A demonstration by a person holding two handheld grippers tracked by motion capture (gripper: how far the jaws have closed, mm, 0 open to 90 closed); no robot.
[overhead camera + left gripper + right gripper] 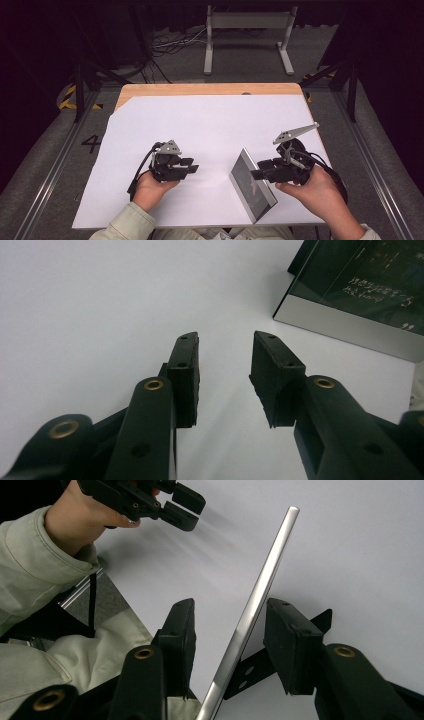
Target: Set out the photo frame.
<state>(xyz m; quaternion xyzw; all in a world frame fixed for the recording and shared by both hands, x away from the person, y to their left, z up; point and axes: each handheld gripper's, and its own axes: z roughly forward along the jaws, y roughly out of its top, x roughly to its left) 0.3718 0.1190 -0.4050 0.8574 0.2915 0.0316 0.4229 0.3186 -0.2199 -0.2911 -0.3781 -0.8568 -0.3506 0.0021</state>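
Note:
A thin slab with a dark glass face and a silver rim (252, 185) stands tilted on its edge at the right front of the white sheet. In the right gripper view its silver edge (265, 570) runs up between my right gripper's (231, 605) two pads with a gap on each side, so the pads do not touch it. A black prop (317, 621) shows behind the slab. My left gripper (192, 165) hovers left of the slab, open and empty (225, 347). The slab's dark face with pale writing (360, 290) lies ahead to its right.
A white sheet (210, 120) covers most of the wooden table (200, 89). A white metal frame (247, 30) and cables stand on the floor beyond the far edge. Metal rails run along both sides of the table. My left hand and pale sleeve (35, 555) are near the front edge.

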